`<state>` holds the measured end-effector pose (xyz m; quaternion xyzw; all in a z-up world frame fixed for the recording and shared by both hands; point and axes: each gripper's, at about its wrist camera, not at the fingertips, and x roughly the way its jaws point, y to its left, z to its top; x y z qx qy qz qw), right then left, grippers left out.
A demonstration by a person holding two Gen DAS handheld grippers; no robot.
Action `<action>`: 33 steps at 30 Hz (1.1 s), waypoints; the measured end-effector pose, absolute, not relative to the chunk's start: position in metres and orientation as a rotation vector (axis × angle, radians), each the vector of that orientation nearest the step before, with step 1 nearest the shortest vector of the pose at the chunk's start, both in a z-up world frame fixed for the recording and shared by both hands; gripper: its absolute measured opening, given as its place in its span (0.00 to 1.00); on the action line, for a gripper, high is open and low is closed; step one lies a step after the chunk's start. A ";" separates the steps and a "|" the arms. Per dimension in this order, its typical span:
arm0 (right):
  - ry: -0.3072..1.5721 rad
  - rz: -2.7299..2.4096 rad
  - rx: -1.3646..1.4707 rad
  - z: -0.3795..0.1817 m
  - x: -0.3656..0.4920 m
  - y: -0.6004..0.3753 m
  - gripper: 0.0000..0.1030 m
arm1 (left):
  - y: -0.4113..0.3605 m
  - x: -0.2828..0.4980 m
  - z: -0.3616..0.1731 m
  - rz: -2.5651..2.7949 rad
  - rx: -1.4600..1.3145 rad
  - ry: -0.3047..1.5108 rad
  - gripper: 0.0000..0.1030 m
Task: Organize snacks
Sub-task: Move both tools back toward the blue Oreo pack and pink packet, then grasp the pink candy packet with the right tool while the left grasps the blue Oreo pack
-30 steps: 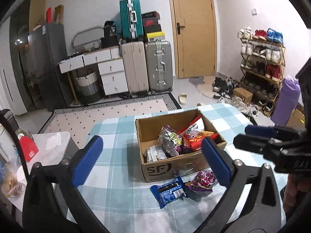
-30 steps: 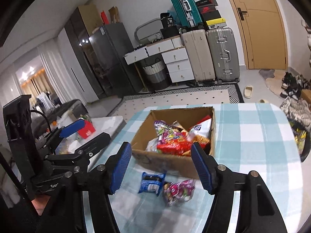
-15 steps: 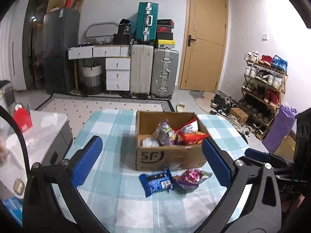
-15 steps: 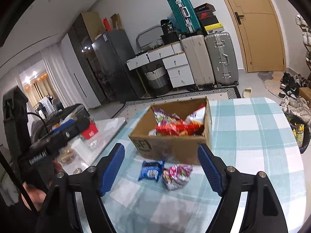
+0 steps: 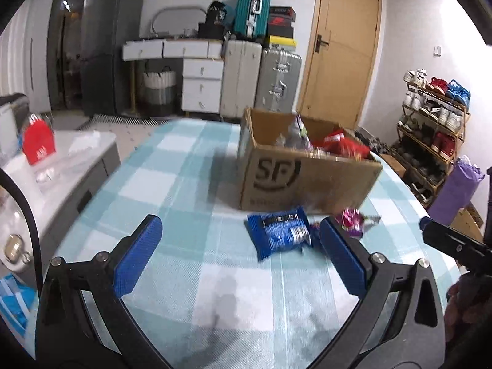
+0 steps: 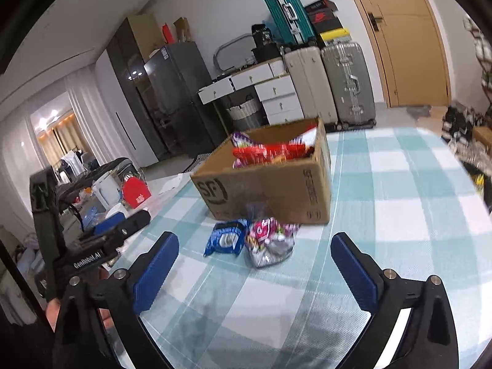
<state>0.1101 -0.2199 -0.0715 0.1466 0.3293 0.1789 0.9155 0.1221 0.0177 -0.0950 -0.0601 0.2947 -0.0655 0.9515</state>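
Note:
A brown cardboard box [image 5: 307,178] marked SF stands on the blue checked tablecloth [image 5: 172,184], holding several snack bags [image 5: 338,144]. In front of it lie a blue cookie pack [image 5: 281,235] and a pink and silver candy bag [image 5: 353,220]. My left gripper [image 5: 240,258] is open and empty, low over the cloth, just short of the blue pack. My right gripper [image 6: 255,267] is open and empty, close behind the candy bag [image 6: 270,243] and blue pack [image 6: 226,240]. The box also shows in the right wrist view [image 6: 270,181].
A low white side table with a red carton [image 5: 38,144] stands left of the table. Suitcases [image 5: 261,77], white drawers and a dark fridge line the back wall. A shoe rack [image 5: 430,129] and a purple bag [image 5: 458,187] stand to the right.
Both grippers have dropped lower and moved nearer the two loose packs in front of the box. Both stay open and empty.

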 end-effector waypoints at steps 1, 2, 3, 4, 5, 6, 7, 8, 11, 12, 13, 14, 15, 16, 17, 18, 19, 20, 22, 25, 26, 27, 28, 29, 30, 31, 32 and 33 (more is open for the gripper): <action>0.683 0.376 0.300 -0.076 0.111 -0.218 0.99 | 0.018 0.123 -0.099 -0.136 -0.122 0.598 0.99; 0.684 0.378 0.294 -0.078 0.111 -0.217 0.99 | 0.017 0.124 -0.101 -0.138 -0.119 0.594 0.99; 0.684 0.378 0.283 -0.082 0.111 -0.215 0.99 | 0.017 0.124 -0.104 -0.135 -0.111 0.584 0.99; 0.687 0.379 0.281 -0.084 0.112 -0.214 0.99 | 0.016 0.124 -0.105 -0.132 -0.103 0.577 0.99; 0.695 0.382 0.282 -0.087 0.114 -0.212 0.99 | 0.016 0.124 -0.105 -0.129 -0.096 0.571 0.99; 0.707 0.381 0.281 -0.090 0.117 -0.211 0.99 | 0.014 0.123 -0.105 -0.127 -0.088 0.566 0.99; 0.718 0.373 0.273 -0.092 0.119 -0.209 0.99 | 0.012 0.124 -0.107 -0.126 -0.078 0.562 0.99; 0.728 0.362 0.261 -0.095 0.122 -0.207 0.99 | 0.012 0.124 -0.109 -0.127 -0.075 0.559 0.99; 0.755 0.337 0.230 -0.102 0.131 -0.203 0.99 | 0.008 0.119 -0.110 -0.128 -0.057 0.553 0.99; 0.763 0.339 0.226 -0.104 0.133 -0.201 0.99 | 0.005 0.118 -0.113 -0.134 -0.048 0.549 0.99; 0.770 0.341 0.220 -0.106 0.136 -0.200 0.99 | 0.003 0.116 -0.111 -0.140 -0.040 0.544 0.99; 0.777 0.340 0.211 -0.109 0.140 -0.198 0.99 | 0.001 0.115 -0.112 -0.141 -0.031 0.540 0.99; 0.782 0.340 0.203 -0.111 0.143 -0.196 0.99 | -0.001 0.114 -0.112 -0.142 -0.021 0.527 0.99; 0.788 0.344 0.195 -0.113 0.146 -0.194 0.99 | -0.001 0.113 -0.111 -0.145 -0.019 0.522 0.99; 0.790 0.345 0.189 -0.114 0.149 -0.192 0.99 | -0.002 0.111 -0.109 -0.146 -0.018 0.515 0.99; 0.791 0.344 0.186 -0.116 0.152 -0.191 0.99 | -0.001 0.110 -0.109 -0.142 -0.019 0.510 0.99; 0.794 0.342 0.184 -0.117 0.156 -0.190 0.99 | 0.000 0.109 -0.109 -0.128 -0.025 0.503 0.99; 0.797 0.340 0.186 -0.119 0.159 -0.190 0.99 | 0.002 0.110 -0.109 -0.121 -0.032 0.500 0.99; 0.801 0.339 0.206 -0.122 0.167 -0.190 0.99 | 0.004 0.110 -0.109 -0.119 -0.042 0.505 0.99; 0.816 0.334 0.234 -0.125 0.178 -0.190 0.99 | 0.005 0.116 -0.111 -0.106 -0.043 0.540 0.99; 0.823 0.334 0.249 -0.127 0.183 -0.190 0.99 | 0.005 0.119 -0.113 -0.102 -0.043 0.551 0.99; 0.836 0.327 0.256 -0.129 0.188 -0.189 0.99 | 0.005 0.120 -0.114 -0.098 -0.044 0.560 0.99; 0.857 0.321 0.247 -0.131 0.193 -0.187 0.99 | 0.005 0.122 -0.115 -0.097 -0.045 0.569 0.99; 0.875 0.324 0.240 -0.134 0.198 -0.184 0.99 | 0.006 0.124 -0.116 -0.094 -0.046 0.577 0.99; 0.880 0.327 0.242 -0.135 0.200 -0.184 0.99 | 0.006 0.124 -0.117 -0.082 -0.048 0.580 0.99; 0.884 0.331 0.251 -0.138 0.204 -0.183 0.99 | 0.008 0.125 -0.118 -0.061 -0.051 0.580 0.99; 0.888 0.334 0.260 -0.140 0.206 -0.183 0.99 | 0.009 0.125 -0.118 -0.060 -0.056 0.578 0.99; 0.894 0.336 0.273 -0.142 0.208 -0.182 0.99 | 0.009 0.124 -0.118 -0.061 -0.057 0.579 0.99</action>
